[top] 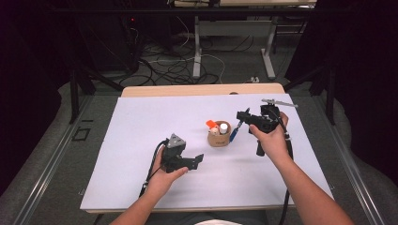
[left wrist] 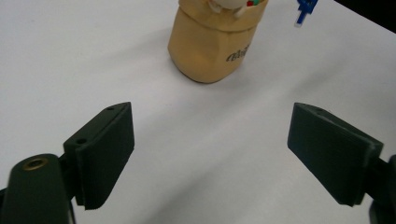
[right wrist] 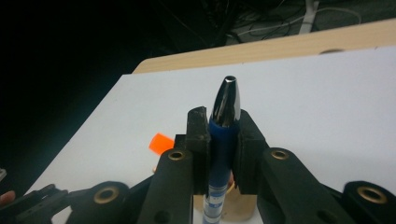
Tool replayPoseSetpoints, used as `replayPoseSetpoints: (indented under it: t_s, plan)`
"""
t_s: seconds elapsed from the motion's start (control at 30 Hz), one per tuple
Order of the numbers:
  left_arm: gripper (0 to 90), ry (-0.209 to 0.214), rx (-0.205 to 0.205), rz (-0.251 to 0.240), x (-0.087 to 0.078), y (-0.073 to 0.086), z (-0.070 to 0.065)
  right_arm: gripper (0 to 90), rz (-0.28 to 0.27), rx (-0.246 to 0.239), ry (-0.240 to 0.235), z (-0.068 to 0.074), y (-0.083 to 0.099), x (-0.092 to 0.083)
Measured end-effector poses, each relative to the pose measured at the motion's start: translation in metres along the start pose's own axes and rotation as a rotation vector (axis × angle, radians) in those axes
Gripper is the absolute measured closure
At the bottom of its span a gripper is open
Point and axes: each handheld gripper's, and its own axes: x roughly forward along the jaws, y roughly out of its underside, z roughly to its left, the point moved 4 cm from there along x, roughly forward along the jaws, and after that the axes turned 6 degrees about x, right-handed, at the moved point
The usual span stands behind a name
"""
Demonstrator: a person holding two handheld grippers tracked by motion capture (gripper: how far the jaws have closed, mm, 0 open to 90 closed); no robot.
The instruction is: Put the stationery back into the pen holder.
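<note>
Nearest, left gripper (top: 199,160) has its jaws spread wide, nothing between them, facing the tan cup (top: 219,137). Right gripper (top: 242,116) pinches a blue pen (top: 234,132) beside the cup's right.

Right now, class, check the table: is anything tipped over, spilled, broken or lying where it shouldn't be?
Nothing stands out. The tan cup stands upright on the white table with its contents inside. The blue pen is clamped in the right tongs beside the cup, and the left tongs are open with nothing between them.
</note>
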Motion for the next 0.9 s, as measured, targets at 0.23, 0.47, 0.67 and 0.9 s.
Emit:
replayPoseSetpoints:
  t_s: [0.23,0.47,0.67,0.9]
  plan:
    - [4.6,-0.011,-0.027,-0.007,0.0,0.0,0.005,79.4,-0.056,-0.057,0.042,0.001,-0.016,0.007]
    - [0.6,-0.014,-0.037,-0.011,-0.002,0.0,0.006,79.4,-0.084,-0.074,0.066,0.002,-0.024,0.013]
    - [0.6,-0.014,-0.044,-0.024,-0.003,-0.001,0.009,79.4,-0.09,-0.084,0.067,0.003,-0.027,0.018]
    - [0.6,-0.027,-0.042,-0.021,-0.004,-0.001,0.011,79.4,-0.094,-0.097,0.083,0.005,-0.029,0.03]
